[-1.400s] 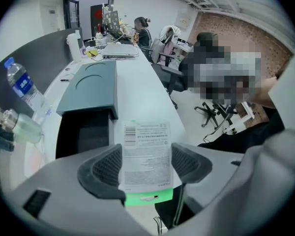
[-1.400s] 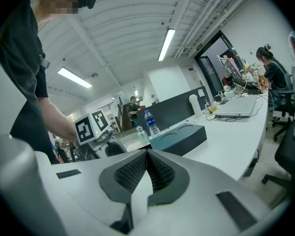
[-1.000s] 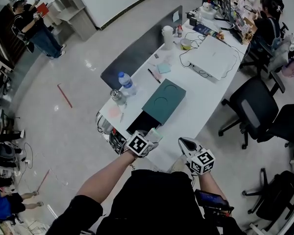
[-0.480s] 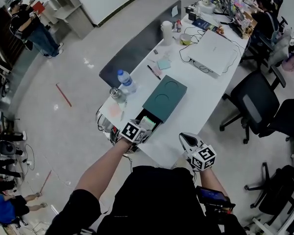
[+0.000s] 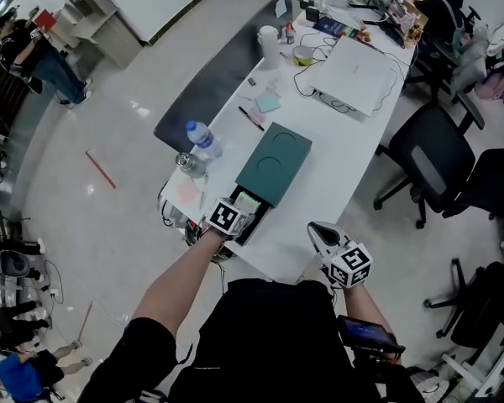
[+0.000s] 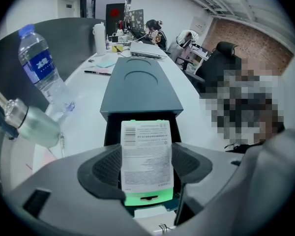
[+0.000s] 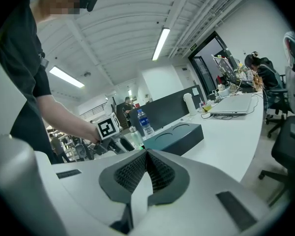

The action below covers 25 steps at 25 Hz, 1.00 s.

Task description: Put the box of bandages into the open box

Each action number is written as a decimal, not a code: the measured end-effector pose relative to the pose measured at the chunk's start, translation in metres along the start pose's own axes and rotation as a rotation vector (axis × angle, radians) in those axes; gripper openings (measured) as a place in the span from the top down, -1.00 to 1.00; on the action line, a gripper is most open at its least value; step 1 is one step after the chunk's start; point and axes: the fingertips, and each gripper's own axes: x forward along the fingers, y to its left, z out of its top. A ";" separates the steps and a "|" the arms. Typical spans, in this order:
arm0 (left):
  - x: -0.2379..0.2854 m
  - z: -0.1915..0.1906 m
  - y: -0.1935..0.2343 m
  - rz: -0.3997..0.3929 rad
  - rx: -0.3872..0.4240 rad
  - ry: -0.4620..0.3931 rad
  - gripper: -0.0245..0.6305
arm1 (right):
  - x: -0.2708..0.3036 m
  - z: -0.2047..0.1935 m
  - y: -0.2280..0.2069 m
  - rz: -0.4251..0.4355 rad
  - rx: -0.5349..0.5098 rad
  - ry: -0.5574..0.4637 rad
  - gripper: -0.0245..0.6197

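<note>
The box of bandages (image 6: 146,154), white with a printed label and a green end, sits between the pads of my left gripper (image 6: 146,167), which is shut on it. In the head view that gripper (image 5: 235,217) holds the bandage box (image 5: 247,201) at the near end of the dark green open box (image 5: 274,162), over its pulled-out black tray (image 6: 113,127). My right gripper (image 5: 323,235) hangs by the table's near edge, shut with nothing in it (image 7: 146,168). From there the green box (image 7: 174,136) lies ahead on the white table.
A water bottle (image 5: 200,138) and a glass jar with a metal cap (image 5: 185,164) stand left of the green box. Further along lie a pen (image 5: 252,118), a white flat case (image 5: 353,64) and a dark partition (image 5: 210,74). Black office chairs (image 5: 433,162) stand right.
My left gripper has carried the box of bandages forward, from the table's near edge to the open tray of the green box. The right gripper has hardly moved.
</note>
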 end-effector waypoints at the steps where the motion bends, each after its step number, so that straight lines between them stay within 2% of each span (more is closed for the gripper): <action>1: 0.003 -0.001 0.001 0.004 0.002 0.008 -0.04 | -0.001 0.000 -0.001 -0.006 0.003 0.000 0.84; 10: 0.029 -0.008 0.000 -0.008 0.031 0.069 -0.04 | -0.008 -0.003 -0.009 -0.042 0.028 -0.001 0.84; 20: 0.032 -0.004 -0.001 0.035 0.003 0.034 -0.06 | -0.021 -0.009 -0.015 -0.036 0.035 0.014 0.84; 25: 0.023 -0.004 -0.002 0.077 -0.041 0.001 -0.09 | -0.032 -0.014 -0.019 -0.013 0.030 0.025 0.84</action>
